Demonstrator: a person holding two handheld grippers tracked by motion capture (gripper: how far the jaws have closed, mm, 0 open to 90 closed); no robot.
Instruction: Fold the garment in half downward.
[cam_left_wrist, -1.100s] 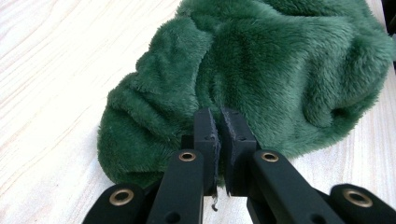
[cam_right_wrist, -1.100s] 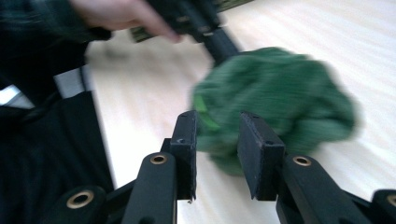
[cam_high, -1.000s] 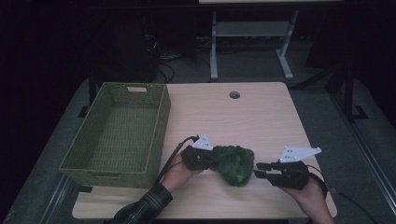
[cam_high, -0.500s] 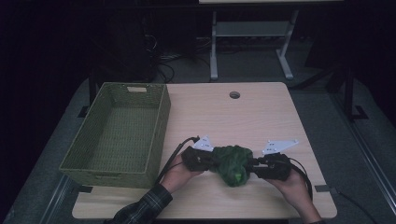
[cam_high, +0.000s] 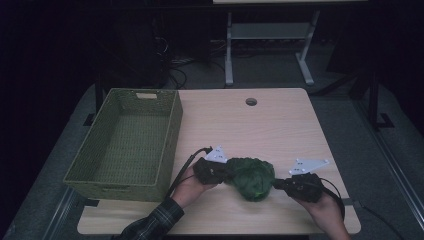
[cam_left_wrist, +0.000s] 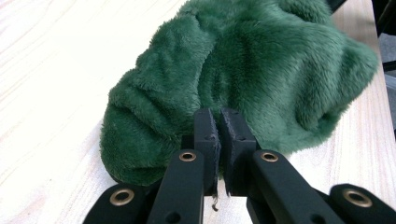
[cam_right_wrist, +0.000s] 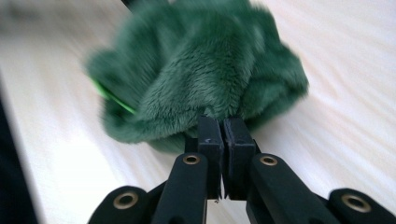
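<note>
A crumpled dark-green plush cloth (cam_high: 252, 177) lies on the pale wooden counter (cam_high: 260, 125) (near its front edge). The left gripper (cam_high: 226, 171) pinches its left edge, jaws pressed together. The right gripper (cam_high: 278, 184) has just been closing its jaws, now nipping the opposite edge.

High view looks down from above the table's (cam_high: 280, 125) near edge. Each gripper view peers close along its jaws at the green plush cloth (cam_left_wrist: 261, 70), shared from opposite sides.
</note>
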